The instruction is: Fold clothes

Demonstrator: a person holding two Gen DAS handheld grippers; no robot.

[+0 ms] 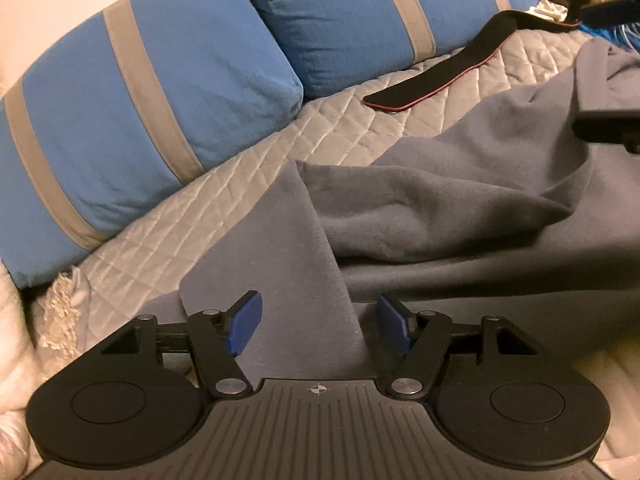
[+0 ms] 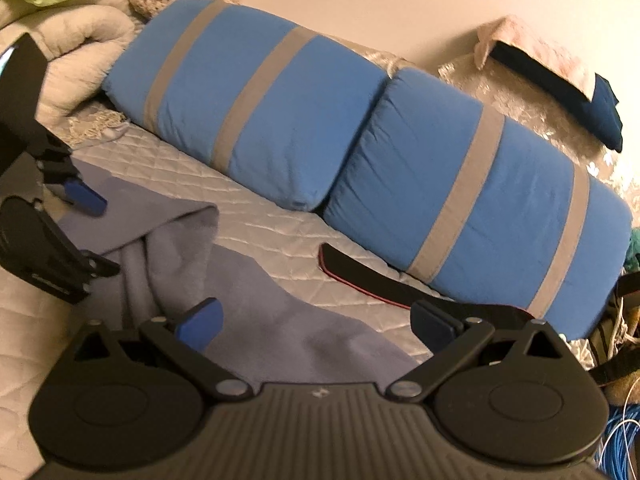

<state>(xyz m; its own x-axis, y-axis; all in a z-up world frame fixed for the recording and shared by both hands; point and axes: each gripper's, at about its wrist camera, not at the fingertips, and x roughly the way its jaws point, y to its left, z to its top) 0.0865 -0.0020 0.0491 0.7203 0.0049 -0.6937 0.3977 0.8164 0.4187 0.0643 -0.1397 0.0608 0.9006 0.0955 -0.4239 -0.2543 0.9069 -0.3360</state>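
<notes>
L gripper (image 1: 318,326) jaws apart over grey fleece garment (image 1: 460,216) corner, no pinch; R gripper (image 2: 316,326) jaws wide, empty, on quilted bedspread (image 2: 260,216).

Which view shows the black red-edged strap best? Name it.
Left wrist view: the black strap lies nearly full length on the quilt, beside the pillows. In the right wrist view, the strap is partly hidden behind the right gripper.

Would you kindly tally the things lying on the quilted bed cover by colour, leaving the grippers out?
Blue with grey stripes: 2, pillow and pillow
Grey-blue: 1, garment
Black with red edging: 1, strap
Total: 4, all on the cover
</notes>
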